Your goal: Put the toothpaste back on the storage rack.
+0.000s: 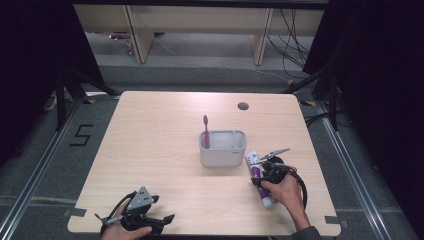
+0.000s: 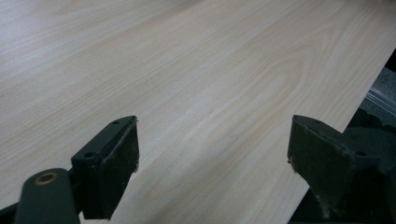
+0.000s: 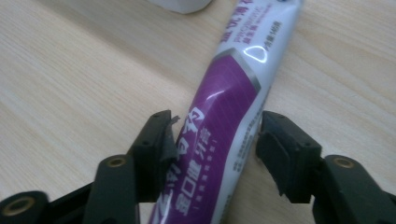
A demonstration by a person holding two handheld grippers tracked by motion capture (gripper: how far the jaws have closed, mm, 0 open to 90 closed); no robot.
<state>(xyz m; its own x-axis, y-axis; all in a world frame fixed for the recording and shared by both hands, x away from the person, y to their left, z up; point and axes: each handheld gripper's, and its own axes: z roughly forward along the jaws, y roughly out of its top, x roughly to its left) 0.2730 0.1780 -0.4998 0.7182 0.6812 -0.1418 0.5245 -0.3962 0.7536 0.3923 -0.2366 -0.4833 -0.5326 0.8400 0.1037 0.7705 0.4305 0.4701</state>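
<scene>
Right gripper view: the toothpaste tube [image 3: 229, 126] is seen lying on the table [image 3: 70, 84] at frame centre, straddled by the right gripper [image 3: 212, 140], jaws touching but not yet clamped. Left gripper [image 2: 212, 154] is held open over bare wood, lower left of the high view.

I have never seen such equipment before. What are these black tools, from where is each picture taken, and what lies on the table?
A person sits at a wooden table and holds a hand tool with two black jaws in each hand. The high view looks down from above. The other two pictures come from cameras riding on the tools.

The left gripper is open over bare wood near the table's front edge. The right gripper has its jaws around a purple and white toothpaste tube lying on the table; whether they already squeeze it is unclear. Beside the tube stands a grey holder with a pink toothbrush upright in it.
</scene>
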